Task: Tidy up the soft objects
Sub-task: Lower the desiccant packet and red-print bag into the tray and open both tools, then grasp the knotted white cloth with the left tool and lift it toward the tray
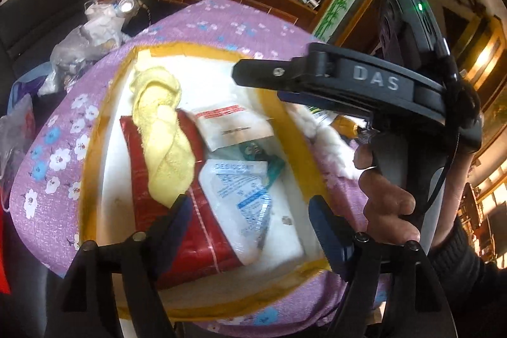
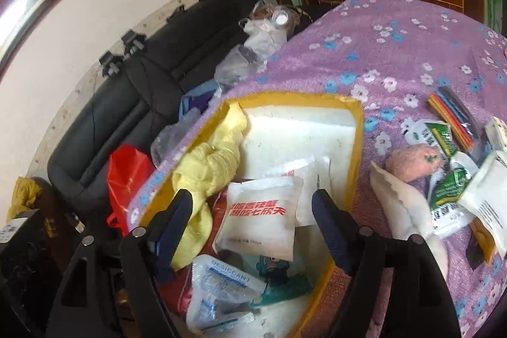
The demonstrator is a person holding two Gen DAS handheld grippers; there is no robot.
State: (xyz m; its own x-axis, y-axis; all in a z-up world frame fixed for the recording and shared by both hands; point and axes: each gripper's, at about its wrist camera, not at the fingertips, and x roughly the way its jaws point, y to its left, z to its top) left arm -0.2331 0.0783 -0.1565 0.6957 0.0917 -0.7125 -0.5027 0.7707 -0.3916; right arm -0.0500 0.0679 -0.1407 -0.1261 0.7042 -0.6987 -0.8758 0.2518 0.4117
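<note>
Mid-sort, both claws released over the yellow-rimmed box [image 2: 359,129] holding the yellow towel [image 1: 160,132] and white pouch [image 2: 259,220]: left claw [image 1: 250,217] empty, right claw [image 2: 253,217] empty; next, probably fetching the pink plush [image 2: 412,162] from the surface [image 2: 396,53] beside it.

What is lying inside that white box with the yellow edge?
Inside the box: a yellow towel draped over a red bag, a white packet with red lettering, and a desiccant pack. Anything beneath these stays hidden.

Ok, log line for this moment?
left gripper open | right gripper open | yellow towel, packets in box | pink toy on table
</note>
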